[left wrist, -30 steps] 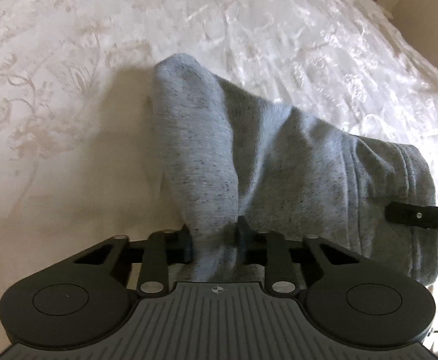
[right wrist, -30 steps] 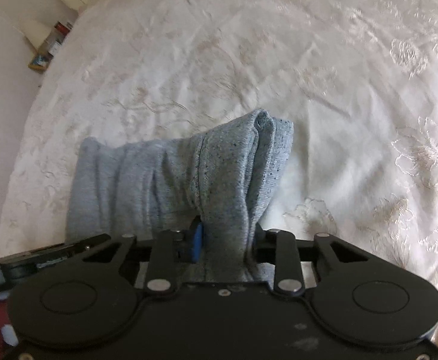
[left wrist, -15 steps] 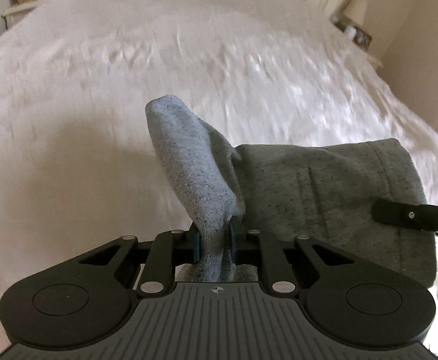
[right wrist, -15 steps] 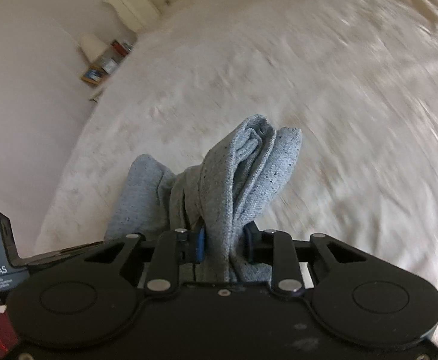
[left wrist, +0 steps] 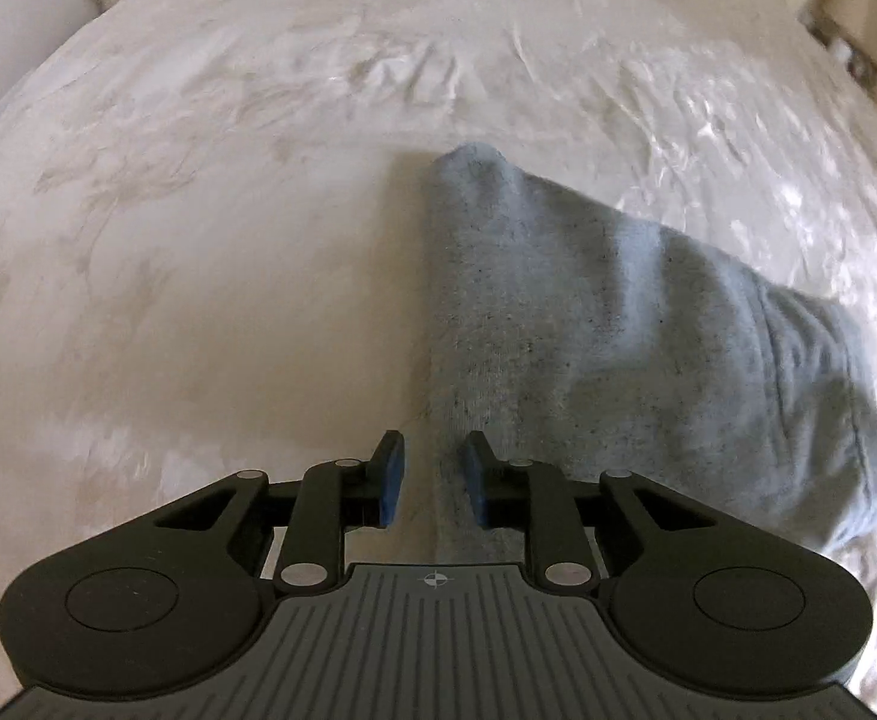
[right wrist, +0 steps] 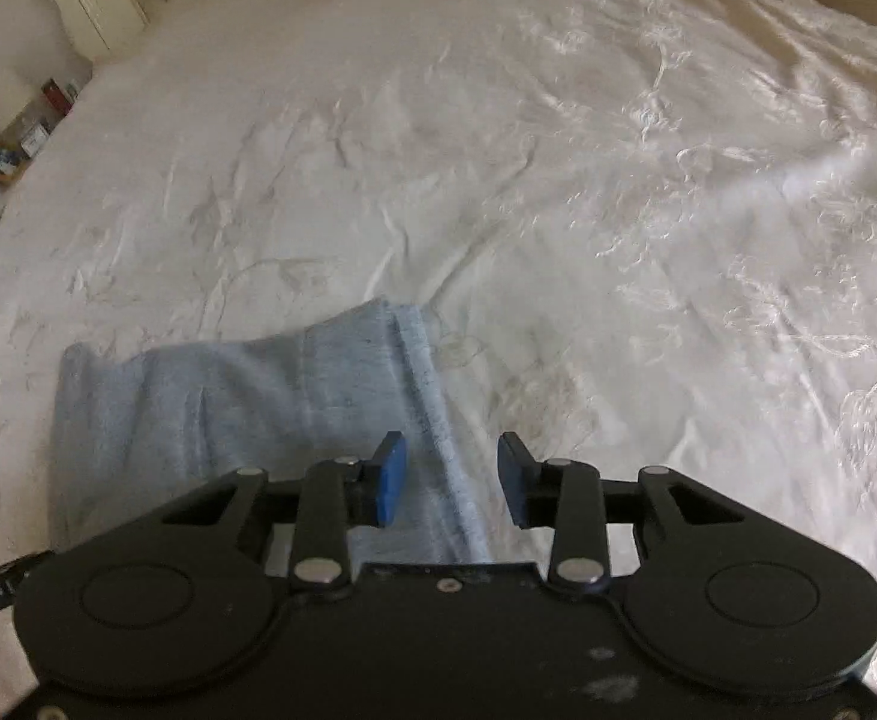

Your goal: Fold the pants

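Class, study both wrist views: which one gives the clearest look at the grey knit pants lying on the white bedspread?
The left wrist view: the grey knit pants fill much of it, showing most of the folded bundle, though slightly blurred. The right wrist view shows less of them, mainly one seamed edge, the rest hidden behind the claw body.

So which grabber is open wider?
The right gripper: its jaws are opening with a clear gap on both sides of the grey pants. The left gripper is opening too, but narrower.

Soft daylight, glare on bedspread (left wrist: 708,138), motion blur, fisheye-curved edges
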Available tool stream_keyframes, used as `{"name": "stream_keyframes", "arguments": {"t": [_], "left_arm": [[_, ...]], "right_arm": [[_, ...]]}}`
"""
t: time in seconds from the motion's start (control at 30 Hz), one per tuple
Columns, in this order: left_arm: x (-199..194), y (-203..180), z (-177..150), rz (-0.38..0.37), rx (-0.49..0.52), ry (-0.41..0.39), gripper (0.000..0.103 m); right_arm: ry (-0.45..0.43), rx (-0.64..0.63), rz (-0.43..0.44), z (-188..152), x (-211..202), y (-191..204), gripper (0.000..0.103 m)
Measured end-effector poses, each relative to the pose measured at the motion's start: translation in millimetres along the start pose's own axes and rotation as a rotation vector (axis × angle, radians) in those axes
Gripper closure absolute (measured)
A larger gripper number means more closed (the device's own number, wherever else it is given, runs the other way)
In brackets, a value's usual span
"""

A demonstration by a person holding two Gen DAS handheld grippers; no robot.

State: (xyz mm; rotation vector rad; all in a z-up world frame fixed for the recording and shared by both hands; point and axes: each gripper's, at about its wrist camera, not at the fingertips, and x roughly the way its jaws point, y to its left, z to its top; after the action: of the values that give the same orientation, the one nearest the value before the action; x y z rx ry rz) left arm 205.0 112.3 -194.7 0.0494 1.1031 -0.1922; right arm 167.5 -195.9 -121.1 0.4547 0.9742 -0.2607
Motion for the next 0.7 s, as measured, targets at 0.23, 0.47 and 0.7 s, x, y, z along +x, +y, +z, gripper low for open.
{"name": "stream_keyframes", "arguments": {"t": [0.23,0.47,0.7], "left_arm": [[-34.1,-44.9,-35.4,-0.084,0.123,-0.09,0.081],[5.1,-68.7,-67.3,-0.071,0.229,0.03,0.079],[-27.4,-65.0,-45.1,-0.089,0.23,-0.071,0.08]], "right_arm": [[-0.058,-0.206,0.233,-35.0,-28.6,41.7,0.079],[0.108,-0.176,0.153,-73.9,16.8,43.9,0.096],[0.041,-0.191,0.208,-64.2,-4.6,45.9,0.089]]}}
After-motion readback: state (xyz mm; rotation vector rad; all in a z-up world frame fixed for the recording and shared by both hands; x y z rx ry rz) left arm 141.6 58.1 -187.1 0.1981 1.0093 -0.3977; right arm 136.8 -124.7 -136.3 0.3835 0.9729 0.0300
